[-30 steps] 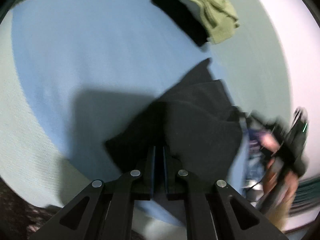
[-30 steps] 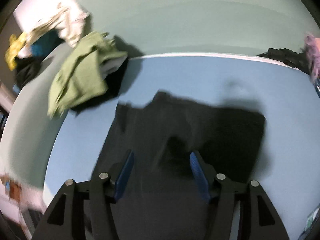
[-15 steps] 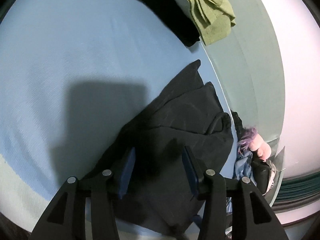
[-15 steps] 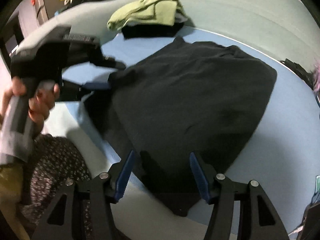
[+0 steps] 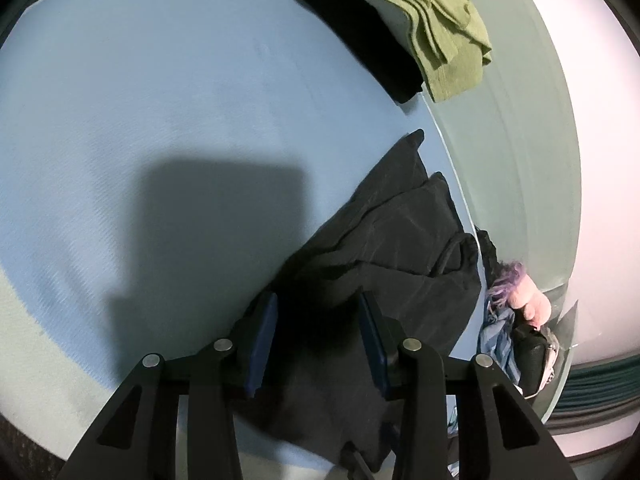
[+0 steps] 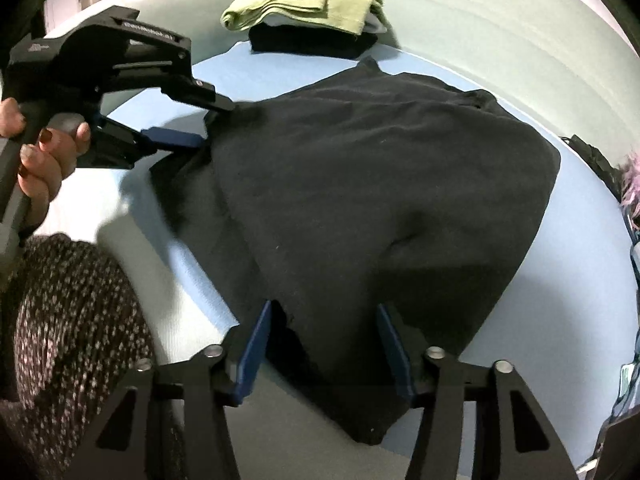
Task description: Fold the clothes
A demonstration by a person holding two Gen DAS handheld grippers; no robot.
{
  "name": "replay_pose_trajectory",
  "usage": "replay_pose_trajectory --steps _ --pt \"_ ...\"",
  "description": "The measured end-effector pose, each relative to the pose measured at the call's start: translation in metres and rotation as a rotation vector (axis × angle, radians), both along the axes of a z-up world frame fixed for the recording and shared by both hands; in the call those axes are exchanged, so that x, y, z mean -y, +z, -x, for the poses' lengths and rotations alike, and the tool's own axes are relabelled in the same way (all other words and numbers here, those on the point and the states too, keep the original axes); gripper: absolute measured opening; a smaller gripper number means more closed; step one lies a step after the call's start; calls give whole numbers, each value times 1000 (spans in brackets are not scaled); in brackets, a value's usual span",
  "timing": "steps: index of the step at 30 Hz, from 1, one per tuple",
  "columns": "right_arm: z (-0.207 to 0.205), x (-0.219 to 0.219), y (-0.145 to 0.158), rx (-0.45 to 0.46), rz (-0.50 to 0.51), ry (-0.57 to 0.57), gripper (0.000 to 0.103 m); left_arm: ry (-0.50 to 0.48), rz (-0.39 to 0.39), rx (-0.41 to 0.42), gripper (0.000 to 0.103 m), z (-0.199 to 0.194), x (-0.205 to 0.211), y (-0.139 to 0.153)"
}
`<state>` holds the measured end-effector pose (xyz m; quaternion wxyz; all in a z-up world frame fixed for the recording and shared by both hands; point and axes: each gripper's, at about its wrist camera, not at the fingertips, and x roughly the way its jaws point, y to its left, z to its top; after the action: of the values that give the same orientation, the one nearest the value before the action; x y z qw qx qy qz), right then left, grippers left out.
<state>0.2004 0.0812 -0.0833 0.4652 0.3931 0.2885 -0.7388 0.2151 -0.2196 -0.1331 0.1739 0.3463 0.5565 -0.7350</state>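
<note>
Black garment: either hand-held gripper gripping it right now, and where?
Nothing is held. Left hand-held gripper and right hand-held gripper are both open, jaws apart over the black garment.

It looks like a home bedroom: a blue sheet [image 5: 168, 128] on a bed, with folded clothes [image 6: 320, 4] piled behind.

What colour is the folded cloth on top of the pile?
Green cloth, clearest in the right wrist view.
</note>
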Motion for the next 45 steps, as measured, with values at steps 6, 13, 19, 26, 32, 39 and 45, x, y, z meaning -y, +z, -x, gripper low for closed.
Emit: replay_pose_trajectory --steps 6,13,19,26,32,39,45 --pt "10 -8 8 43 77 -50 4 7 -26 -37 9 9 3 -1" --pt "2 -31 33 -2 178 -42 3 17 45 -244 6 -35 -18 33" --pt "0 -51 15 103 120 -50 4 32 -36 -74 6 -39 -24 -15" --pt "23 -87 11 487 236 -135 50 -1 45 14 10 -30 -30 -6" --pt "58 -139 -8 831 394 -356 46 66 20 28 45 -47 -34 8" --pt "75 -153 -37 1013 466 -493 45 152 -4 72 56 -56 -35 5" --pt "84 -167 -57 1194 541 -586 38 188 -65 63 58 -53 -35 2"
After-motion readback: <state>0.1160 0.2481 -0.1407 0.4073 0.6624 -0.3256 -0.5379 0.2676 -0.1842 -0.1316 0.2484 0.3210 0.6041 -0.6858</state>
